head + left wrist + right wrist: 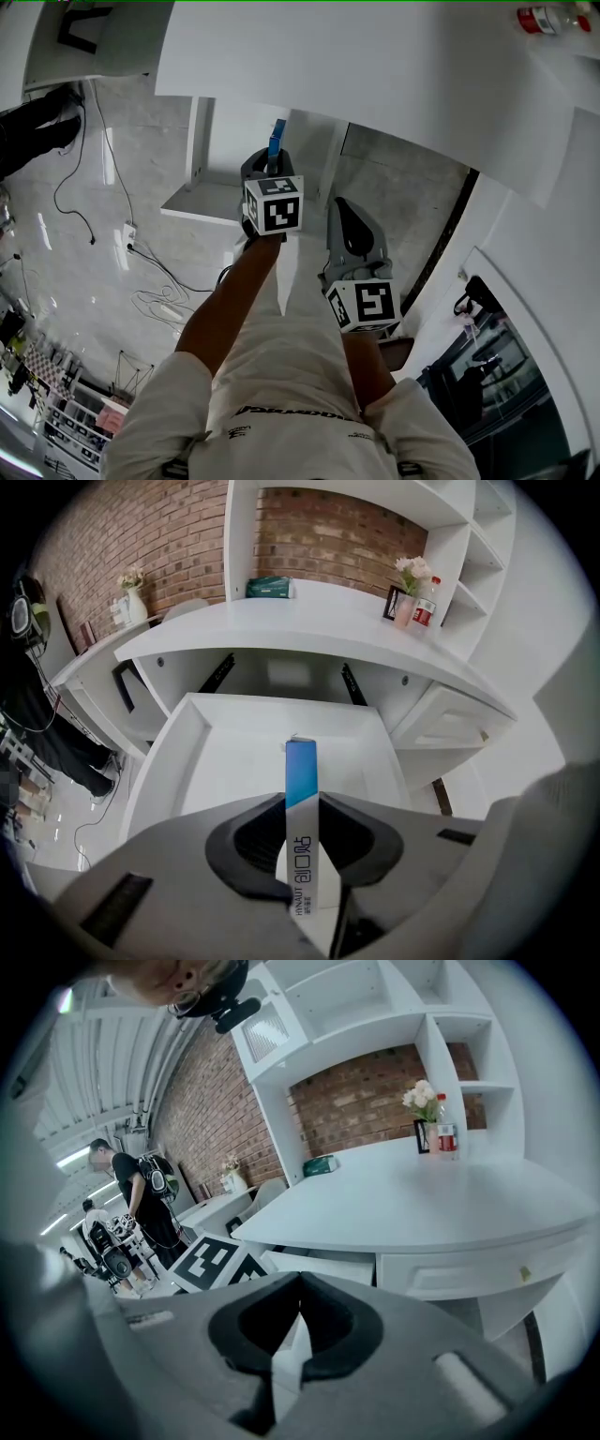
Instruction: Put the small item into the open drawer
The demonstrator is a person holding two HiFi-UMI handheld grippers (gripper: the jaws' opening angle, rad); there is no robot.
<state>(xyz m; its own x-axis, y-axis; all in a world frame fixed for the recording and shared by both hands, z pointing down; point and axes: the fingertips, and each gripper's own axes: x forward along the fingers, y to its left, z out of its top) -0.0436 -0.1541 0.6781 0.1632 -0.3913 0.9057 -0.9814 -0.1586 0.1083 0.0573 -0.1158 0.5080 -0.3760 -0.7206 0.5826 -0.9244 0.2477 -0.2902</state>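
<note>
Three cameras on one white desk (375, 66)
The head view looks steeply down onto the open drawer (202, 199). The left gripper view hangs close over it, facing the brick wall (319, 536). The right gripper view looks across the desk top. Both gripper views show the bottle (427, 607) at the desk's back edge.

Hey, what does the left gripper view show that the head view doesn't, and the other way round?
Only the left gripper view: the print on the small box, the drawer's bare inside, the brick wall and the flowers on the desk. Only the head view: the right gripper, both marker cubes, the person's arms and cables on the floor. Both: the left gripper clamping the small box over the open drawer.
</note>
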